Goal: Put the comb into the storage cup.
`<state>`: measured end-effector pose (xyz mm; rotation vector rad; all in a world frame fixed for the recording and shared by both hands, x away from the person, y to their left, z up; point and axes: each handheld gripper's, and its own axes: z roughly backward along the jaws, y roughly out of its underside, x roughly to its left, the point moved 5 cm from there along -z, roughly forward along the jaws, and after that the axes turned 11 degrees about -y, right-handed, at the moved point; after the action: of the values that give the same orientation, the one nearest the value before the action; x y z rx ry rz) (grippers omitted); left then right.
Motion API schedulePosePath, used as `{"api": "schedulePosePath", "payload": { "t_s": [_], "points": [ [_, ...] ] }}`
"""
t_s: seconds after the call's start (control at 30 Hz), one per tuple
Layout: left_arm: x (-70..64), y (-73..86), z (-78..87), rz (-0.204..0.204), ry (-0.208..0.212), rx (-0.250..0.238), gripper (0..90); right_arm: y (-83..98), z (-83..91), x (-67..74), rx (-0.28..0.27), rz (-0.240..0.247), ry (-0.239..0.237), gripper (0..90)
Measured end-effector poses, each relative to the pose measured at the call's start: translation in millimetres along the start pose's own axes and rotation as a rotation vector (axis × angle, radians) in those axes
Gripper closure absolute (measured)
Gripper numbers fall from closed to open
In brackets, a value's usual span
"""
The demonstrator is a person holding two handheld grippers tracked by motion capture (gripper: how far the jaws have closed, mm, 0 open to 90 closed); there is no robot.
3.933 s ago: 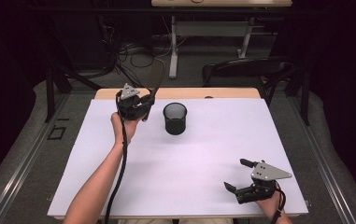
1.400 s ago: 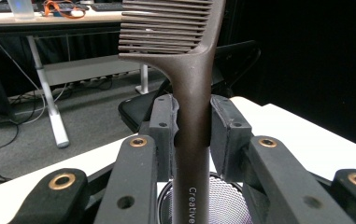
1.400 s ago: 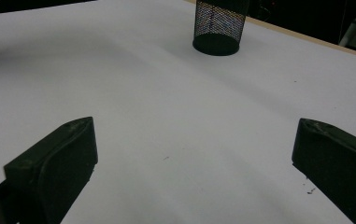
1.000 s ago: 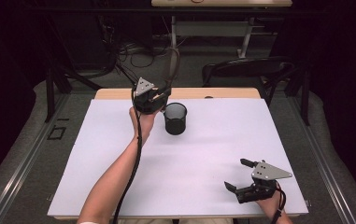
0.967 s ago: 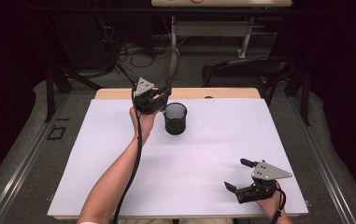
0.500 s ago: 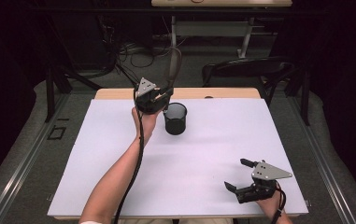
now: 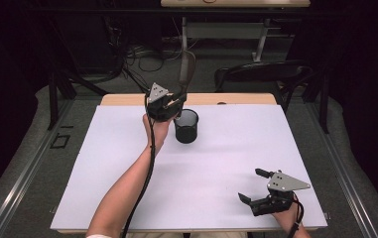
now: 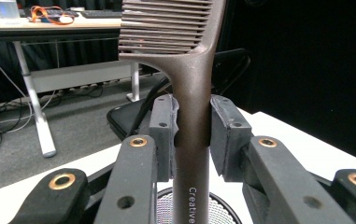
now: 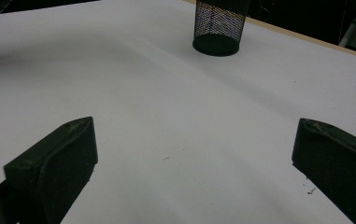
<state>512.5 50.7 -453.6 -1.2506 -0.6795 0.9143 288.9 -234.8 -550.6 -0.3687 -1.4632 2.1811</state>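
A brown slotted spatula (image 8: 171,28) stands upright with its head up, and my left gripper (image 8: 192,121) is shut on its handle. Seen from the high view, the spatula (image 7: 187,67) rises above the left gripper (image 7: 170,105), which hangs at the left rear rim of a black mesh cup (image 7: 186,127). The handle's lower end points down at the cup's mouth (image 8: 222,215); whether it is inside is hidden. My right gripper (image 7: 252,185) rests open near the table's front right corner. Nothing lies between its jaws (image 9: 194,163), which face the far-off cup (image 9: 217,25).
The white table top (image 7: 127,163) is bare around the cup. A wooden strip (image 7: 236,98) runs along its far edge. Beyond it stand a dark chair (image 7: 261,74) and a desk frame with cables on the floor (image 7: 142,54).
Since the earliest frame my left gripper has moved right and come up against the cup. Over the last second neither hand has moved.
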Motion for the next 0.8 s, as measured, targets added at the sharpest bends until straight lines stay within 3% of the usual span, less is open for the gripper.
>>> {"api": "schedulePosePath", "payload": {
  "t_s": [0.8],
  "points": [
    [-5.3, 3.2, -7.1, 0.018, 0.023, -0.03, 72.5, 0.0, 0.3, 0.1, -0.001, -0.003, -0.002, 0.0]
  ]
}}
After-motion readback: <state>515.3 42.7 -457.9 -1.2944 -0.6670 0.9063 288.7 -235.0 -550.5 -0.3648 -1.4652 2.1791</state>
